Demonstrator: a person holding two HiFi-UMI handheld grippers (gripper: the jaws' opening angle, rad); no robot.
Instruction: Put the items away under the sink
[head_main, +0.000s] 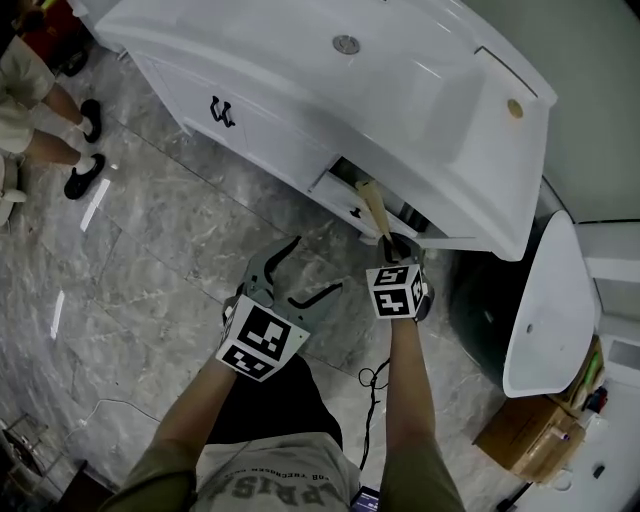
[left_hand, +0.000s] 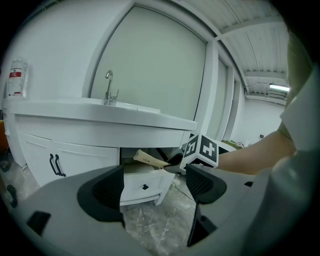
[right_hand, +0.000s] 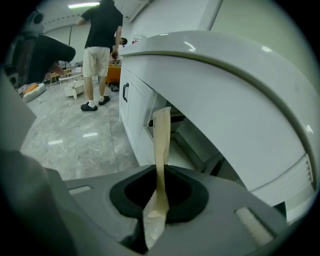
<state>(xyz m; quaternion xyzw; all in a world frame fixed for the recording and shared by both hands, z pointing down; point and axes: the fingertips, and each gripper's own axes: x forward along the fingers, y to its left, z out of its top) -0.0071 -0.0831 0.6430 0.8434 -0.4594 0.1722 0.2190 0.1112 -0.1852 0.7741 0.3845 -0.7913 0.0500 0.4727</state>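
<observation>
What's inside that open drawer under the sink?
Only the tip of the beige packet held by the right gripper reaches over the drawer; its floor is mostly hidden.

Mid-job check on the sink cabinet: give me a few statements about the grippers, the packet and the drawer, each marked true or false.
1. The right gripper is shut on a beige packet. True.
2. The left gripper holds a bottle. False: its jaws stand apart with nothing between them.
3. A drawer under the sink is pulled open. True.
4. The packet lies released inside the drawer. False: it is clamped in the right gripper, with its far end at the drawer opening.
5. The cabinet doors with the dark handles are open. False: they are closed.
</observation>
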